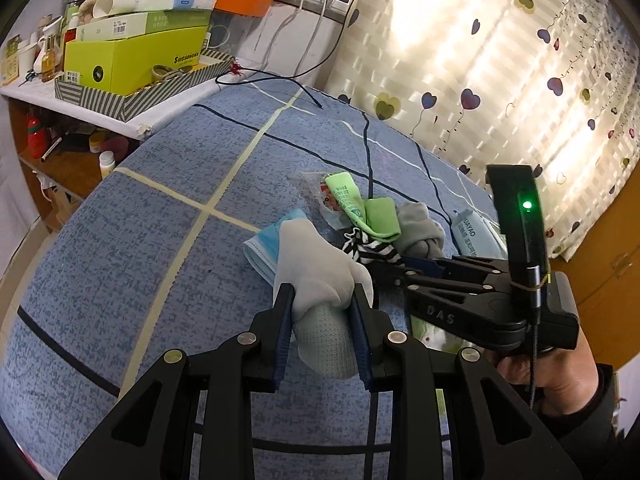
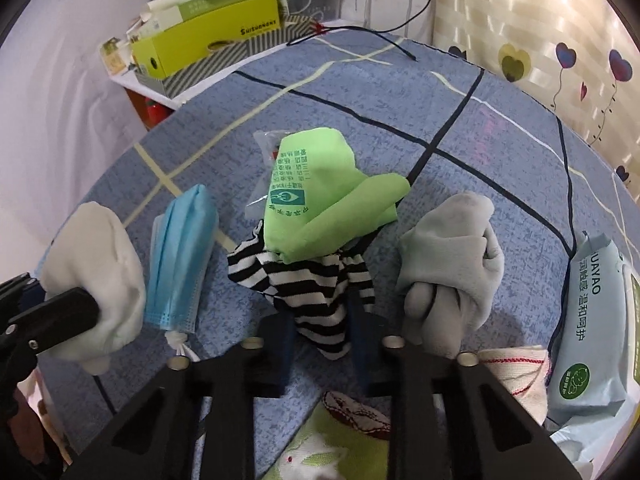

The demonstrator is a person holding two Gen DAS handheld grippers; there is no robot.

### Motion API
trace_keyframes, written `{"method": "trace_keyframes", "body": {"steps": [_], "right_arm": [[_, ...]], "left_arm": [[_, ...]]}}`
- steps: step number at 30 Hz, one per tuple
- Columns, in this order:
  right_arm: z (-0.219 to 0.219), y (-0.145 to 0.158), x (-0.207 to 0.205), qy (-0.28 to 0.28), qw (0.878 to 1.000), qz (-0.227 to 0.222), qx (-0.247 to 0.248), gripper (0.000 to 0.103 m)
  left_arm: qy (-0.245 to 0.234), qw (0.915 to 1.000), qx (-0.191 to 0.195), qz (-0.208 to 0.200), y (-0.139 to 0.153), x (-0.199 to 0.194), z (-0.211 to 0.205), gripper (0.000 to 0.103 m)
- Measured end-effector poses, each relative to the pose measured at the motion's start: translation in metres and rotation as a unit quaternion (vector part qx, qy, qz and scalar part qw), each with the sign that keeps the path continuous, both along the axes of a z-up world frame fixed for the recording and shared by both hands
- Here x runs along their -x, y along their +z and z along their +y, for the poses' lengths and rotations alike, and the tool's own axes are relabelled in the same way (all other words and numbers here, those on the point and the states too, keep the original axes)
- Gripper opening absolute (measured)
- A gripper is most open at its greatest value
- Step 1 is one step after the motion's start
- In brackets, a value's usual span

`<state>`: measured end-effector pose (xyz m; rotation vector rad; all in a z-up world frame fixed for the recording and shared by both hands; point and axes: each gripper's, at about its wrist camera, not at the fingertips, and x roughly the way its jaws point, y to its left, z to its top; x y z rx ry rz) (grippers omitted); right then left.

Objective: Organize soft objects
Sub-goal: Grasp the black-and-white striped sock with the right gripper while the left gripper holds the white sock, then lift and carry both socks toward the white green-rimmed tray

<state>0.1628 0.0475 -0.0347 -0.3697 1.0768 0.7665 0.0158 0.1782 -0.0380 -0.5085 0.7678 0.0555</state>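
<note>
Your left gripper is clamped on one white sock, lifted a little over the blue bedspread. Your right gripper pinches one striped sock, both pads pressing on the cloth at the near end of the pile. Counting the soft things on the bed: one blue mask, one green cloth lying across the striped sock, one clear wrapper under the green cloth, one grey sock bunched up just right of your right gripper, and one wipes pack at the right edge. Near the bottom of the right view there are what look like two more cloths, one red-trimmed and one dark-patterned, partly hidden by the gripper. The bedspread is open to the left and beyond the pile; the cluttered shelf borders the far left, the curtain the far right.
</note>
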Motion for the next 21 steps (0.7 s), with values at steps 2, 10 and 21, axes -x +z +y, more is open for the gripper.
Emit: {"method": "trace_keyframes", "body": {"steps": [2, 10, 21], "right_arm": [[-0.006, 0.005, 0.003, 0.0, 1.0, -0.001, -0.012, 0.011], [-0.03, 0.035, 0.03, 0.008, 0.998, -0.009, -0.056, 0.01], [-0.081, 0.089, 0.056, -0.012, 0.992, -0.056, -0.109, 0.01]], "left_arm": [[-0.001, 1.0, -0.001, -0.001, 0.001, 0.0, -0.001, 0.028], [-0.009, 0.9998, -0.011, -0.011, 0.015, 0.003, -0.017, 0.028], [-0.038, 0.9982, -0.03, -0.037, 0.043, 0.008, -0.057, 0.028]]}}
